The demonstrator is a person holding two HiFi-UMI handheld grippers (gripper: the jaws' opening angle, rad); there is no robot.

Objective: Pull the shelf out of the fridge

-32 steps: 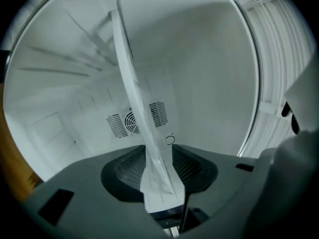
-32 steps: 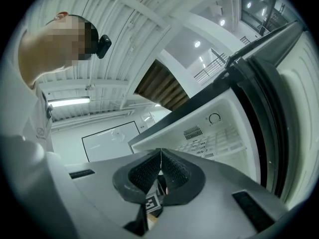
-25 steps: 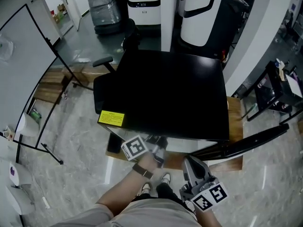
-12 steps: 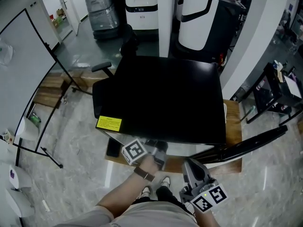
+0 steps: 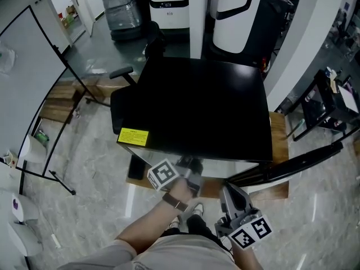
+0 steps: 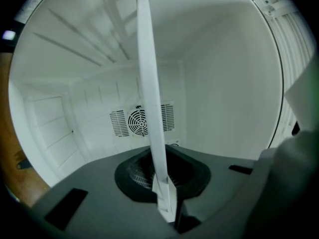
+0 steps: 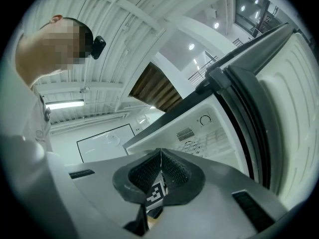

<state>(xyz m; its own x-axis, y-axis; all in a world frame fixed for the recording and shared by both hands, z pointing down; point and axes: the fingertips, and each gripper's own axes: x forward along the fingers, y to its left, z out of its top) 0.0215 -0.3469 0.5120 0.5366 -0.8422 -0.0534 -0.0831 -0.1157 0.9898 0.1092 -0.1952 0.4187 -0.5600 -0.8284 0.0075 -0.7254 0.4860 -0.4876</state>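
Note:
A small fridge with a black top (image 5: pixel 202 106) stands below me, its door (image 5: pixel 292 165) swung open to the right. My left gripper (image 5: pixel 191 176) reaches under the top into the opening. In the left gripper view the white shelf (image 6: pixel 149 83) runs edge-on between the jaws of the left gripper (image 6: pixel 167 210); they are closing and pinch its front edge. A round fan vent (image 6: pixel 141 122) shows on the white back wall. My right gripper (image 5: pixel 228 194) hangs near my body, shut and empty; its closed jaws (image 7: pixel 160 156) point up past the door (image 7: pixel 269 108).
The fridge sits on a low wooden platform (image 5: pixel 278 145). A black office chair (image 5: pixel 121 108) stands against its left side. A whiteboard on a stand (image 5: pixel 34 66) is at the left, and white machines (image 5: pixel 169 1) and a water bottle (image 5: pixel 121 7) stand behind.
The left gripper stays at the fridge opening and the right one by my body. Only the view has shifted slightly.

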